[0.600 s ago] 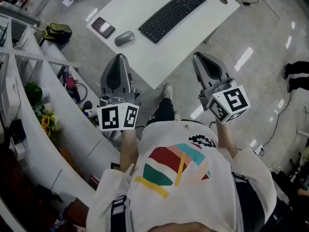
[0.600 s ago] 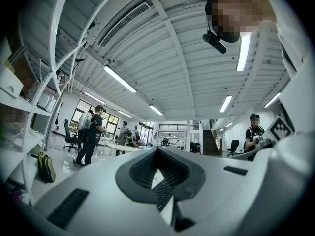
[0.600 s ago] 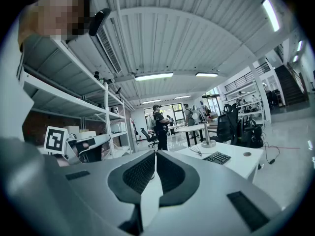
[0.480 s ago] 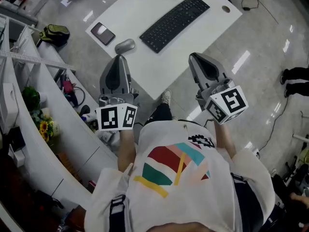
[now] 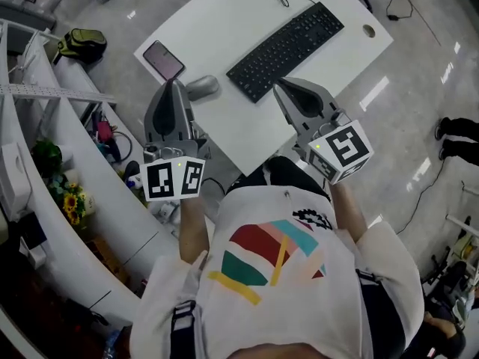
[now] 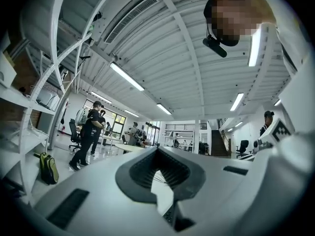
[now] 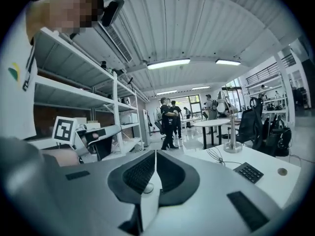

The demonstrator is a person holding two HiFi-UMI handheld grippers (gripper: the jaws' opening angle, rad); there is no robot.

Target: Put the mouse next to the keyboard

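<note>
Head view: the mouse (image 5: 203,88) lies on the surface (image 5: 217,21) just right of my left gripper (image 5: 171,87), the nearer one. The keyboard (image 5: 286,51) sits by my right gripper (image 5: 283,90).

Left gripper view: jaws closed, empty.

Right gripper view: jaws closed, empty.

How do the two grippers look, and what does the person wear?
The left gripper and the right gripper have smooth grey shells with black ribbed pads inside the jaws. Behind each sits a white cube with black square markers. The person wears a white shirt with a coloured striped print.
</note>
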